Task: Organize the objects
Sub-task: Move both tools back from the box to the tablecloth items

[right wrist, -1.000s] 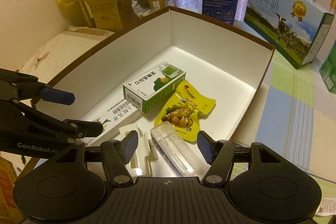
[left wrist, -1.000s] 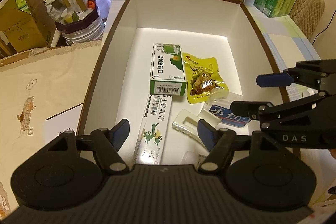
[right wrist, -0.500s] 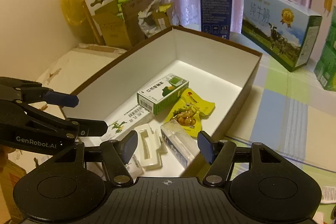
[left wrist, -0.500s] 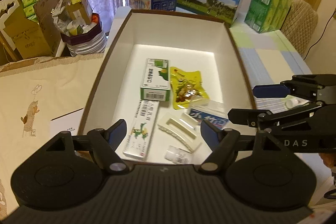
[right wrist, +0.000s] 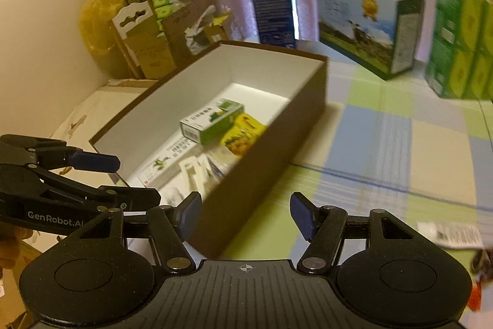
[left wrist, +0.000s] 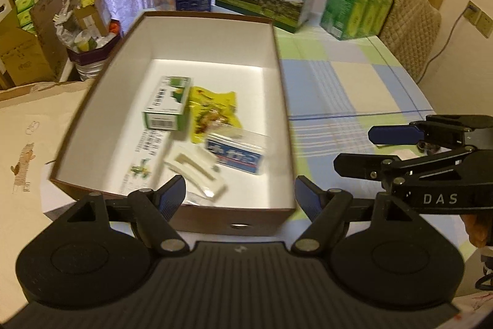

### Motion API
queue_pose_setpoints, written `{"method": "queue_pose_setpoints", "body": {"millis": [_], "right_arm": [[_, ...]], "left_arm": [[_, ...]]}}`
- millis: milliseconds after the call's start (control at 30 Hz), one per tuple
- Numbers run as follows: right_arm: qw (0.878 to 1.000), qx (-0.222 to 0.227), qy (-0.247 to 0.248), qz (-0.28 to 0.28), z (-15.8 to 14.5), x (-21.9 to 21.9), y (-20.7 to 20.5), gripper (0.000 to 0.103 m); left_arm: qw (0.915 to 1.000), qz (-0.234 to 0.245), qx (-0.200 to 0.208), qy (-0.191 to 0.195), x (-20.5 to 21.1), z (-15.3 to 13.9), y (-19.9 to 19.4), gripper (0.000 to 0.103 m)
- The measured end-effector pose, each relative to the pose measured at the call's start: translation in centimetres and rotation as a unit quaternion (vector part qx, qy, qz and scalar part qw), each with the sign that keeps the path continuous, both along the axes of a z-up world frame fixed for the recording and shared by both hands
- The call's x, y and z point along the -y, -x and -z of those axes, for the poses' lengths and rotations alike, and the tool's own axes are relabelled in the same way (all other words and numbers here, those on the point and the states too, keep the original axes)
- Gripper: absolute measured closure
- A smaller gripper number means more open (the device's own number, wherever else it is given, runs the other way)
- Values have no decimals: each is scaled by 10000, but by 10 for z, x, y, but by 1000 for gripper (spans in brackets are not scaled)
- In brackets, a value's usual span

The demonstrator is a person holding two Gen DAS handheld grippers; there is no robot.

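Paper slip [right wrist: 450, 233] beside right tool [right wrist: 245, 213]: right view only.

My right gripper [left wrist: 354, 148] at the frame's right edge reads "DAS" — my left gripper [right wrist: 137, 179], lower left, reads "GenRobot.AI".

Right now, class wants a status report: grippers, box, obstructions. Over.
Left gripper open, empty. Right gripper open, empty, beside the box. Green carton, yellow snack pouch and other items inside. Nothing blocking.
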State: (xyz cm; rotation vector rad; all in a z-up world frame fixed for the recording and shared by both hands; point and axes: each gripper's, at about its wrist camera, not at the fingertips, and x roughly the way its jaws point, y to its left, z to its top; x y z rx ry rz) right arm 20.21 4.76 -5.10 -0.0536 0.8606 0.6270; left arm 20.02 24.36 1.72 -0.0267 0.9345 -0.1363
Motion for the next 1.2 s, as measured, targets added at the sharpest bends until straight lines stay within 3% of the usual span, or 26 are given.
{"method": "queue_pose_setpoints", "body": {"millis": [667, 1200], "right_arm": [[9934, -589, 21, 981, 15, 163, 26, 42], [9809, -755, 207, 1781, 24, 257, 15, 42]], "left_arm": [[9975, 651, -246, 100, 140, 16, 1, 27], [9921, 1143, -486, 147, 229, 48, -26, 23]]}}
